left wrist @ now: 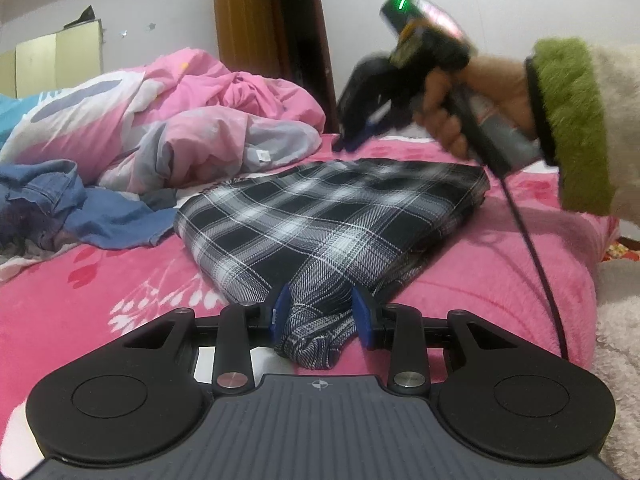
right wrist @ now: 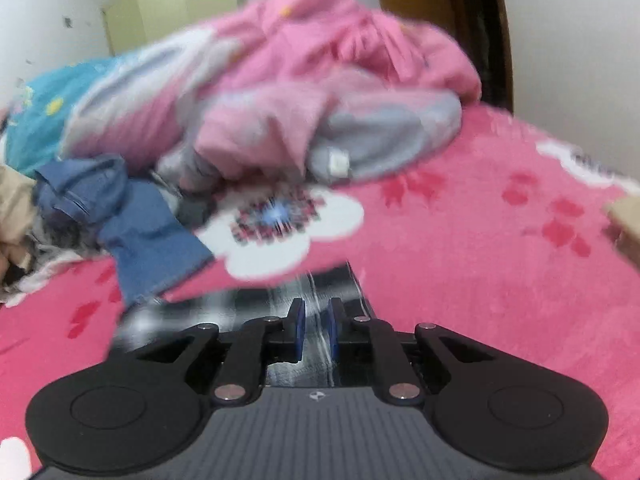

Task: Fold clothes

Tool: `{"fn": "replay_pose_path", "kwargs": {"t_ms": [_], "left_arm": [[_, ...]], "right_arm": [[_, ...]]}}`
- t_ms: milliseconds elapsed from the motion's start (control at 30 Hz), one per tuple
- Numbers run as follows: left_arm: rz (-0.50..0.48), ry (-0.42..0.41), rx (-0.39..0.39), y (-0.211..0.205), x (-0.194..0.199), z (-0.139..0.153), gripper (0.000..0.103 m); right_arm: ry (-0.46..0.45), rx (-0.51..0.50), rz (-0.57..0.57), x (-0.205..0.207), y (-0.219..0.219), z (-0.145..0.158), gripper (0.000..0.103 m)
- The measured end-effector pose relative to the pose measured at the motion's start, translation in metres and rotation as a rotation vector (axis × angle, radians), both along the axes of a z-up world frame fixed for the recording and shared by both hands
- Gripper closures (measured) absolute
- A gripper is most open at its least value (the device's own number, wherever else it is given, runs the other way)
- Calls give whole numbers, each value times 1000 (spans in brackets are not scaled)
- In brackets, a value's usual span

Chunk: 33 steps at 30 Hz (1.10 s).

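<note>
A black-and-white plaid garment (left wrist: 332, 208) lies folded flat on the pink bedspread (left wrist: 100, 280). My left gripper (left wrist: 320, 312) is shut on a bunched corner of it at the near edge, and the cloth bulges between the blue pads. A hand (left wrist: 460, 92) in a green-cuffed sleeve holds my right gripper (left wrist: 348, 140) just above the garment's far edge, blurred. In the right wrist view the right gripper (right wrist: 317, 320) hovers over the plaid garment (right wrist: 224, 308). Its jaws stand a narrow gap apart with nothing gripped.
A crumpled pink and grey duvet (left wrist: 180, 112) is heaped at the back of the bed. Blue denim clothes (left wrist: 60, 200) lie in a pile at the left. A black cable (left wrist: 532, 248) hangs from the right gripper. A brown door (left wrist: 248, 28) stands behind.
</note>
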State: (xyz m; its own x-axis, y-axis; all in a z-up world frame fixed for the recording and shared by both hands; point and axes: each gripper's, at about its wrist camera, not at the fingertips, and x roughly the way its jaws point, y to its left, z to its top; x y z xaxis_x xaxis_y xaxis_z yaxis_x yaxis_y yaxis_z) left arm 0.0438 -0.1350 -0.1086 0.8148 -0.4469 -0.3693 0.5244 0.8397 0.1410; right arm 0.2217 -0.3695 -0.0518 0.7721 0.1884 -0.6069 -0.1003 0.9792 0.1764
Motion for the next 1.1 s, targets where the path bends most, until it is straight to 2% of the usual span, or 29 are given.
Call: {"fn": "replay_pose_path", "kwargs": {"t_ms": [100, 267, 333, 467, 567, 667, 733, 833, 900, 1000, 1100], "left_arm": [[-2, 0, -12, 1, 0, -1, 69], [-2, 6, -38, 5, 1, -1, 69], [-3, 8, -45, 5, 1, -1, 68], [-4, 9, -50, 6, 1, -1, 68], [-3, 9, -43, 5, 1, -1, 68], [1, 10, -25, 2, 1, 0, 67], [5, 12, -12, 0, 1, 0, 67], [10, 18, -1, -1, 2, 1, 67], [12, 17, 10, -2, 2, 1, 66], [17, 15, 23, -4, 1, 1, 66], [21, 17, 35, -5, 1, 2, 66]], "right_arm": [[18, 4, -36, 8, -5, -19, 91], [-36, 53, -80, -11, -15, 9, 90], [-87, 66, -58, -32, -19, 27, 90], [-121, 77, -5, -77, -19, 44, 90], [-86, 57, 17, -95, -16, 31, 90], [40, 41, -14, -82, -16, 0, 90], [26, 89, -32, -85, -20, -5, 90], [-3, 141, -30, -98, -22, 12, 90], [-43, 139, -9, -112, -21, 24, 90], [-82, 84, 62, -134, -15, 29, 90], [-17, -61, 100, -135, -2, 5, 90]]}}
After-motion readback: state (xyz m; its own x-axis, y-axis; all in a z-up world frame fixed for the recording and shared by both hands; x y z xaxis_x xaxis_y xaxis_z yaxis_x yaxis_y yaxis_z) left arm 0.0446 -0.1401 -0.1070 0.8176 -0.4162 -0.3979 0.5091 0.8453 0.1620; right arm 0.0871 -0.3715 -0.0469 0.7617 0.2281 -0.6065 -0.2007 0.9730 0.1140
